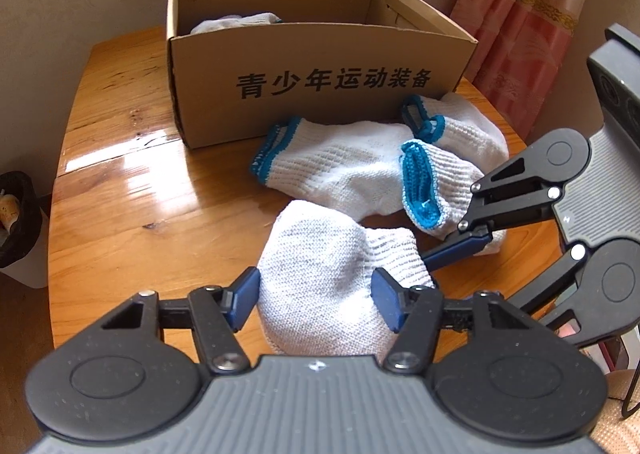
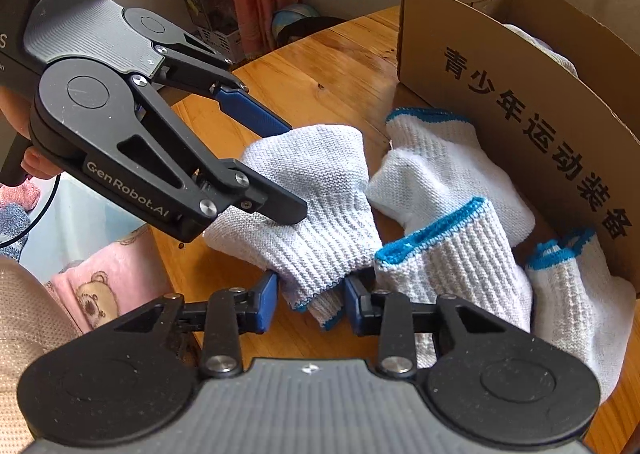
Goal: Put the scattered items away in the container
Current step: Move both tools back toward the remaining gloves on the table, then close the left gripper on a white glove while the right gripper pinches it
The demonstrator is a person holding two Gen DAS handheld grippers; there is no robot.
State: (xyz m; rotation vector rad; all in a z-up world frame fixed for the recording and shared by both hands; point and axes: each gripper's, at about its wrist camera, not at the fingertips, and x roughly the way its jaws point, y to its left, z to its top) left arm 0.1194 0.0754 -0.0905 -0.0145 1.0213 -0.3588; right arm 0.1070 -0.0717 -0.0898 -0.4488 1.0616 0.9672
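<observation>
Your left gripper (image 1: 316, 296) has its two blue fingers (image 1: 244, 294) set wide, one on each side of a white knitted glove (image 1: 324, 270) that lies on the wooden table (image 1: 132, 213); the pads touch the fabric's sides, though you cannot tell whether they press it. Your right gripper (image 2: 310, 304) reaches in from the right of the left one, and its blue pads (image 2: 266, 304) stand partly apart around the same glove's blue-edged cuff (image 2: 320, 314). Just beyond both tools lie three more white gloves with blue cuffs (image 1: 344, 169), overlapping one another and touching the front wall of the cardboard box (image 1: 320, 65). The box stands farther ahead, open on top, printed with black Chinese characters, with another white glove (image 1: 236, 21) visible inside near its left corner.
</observation>
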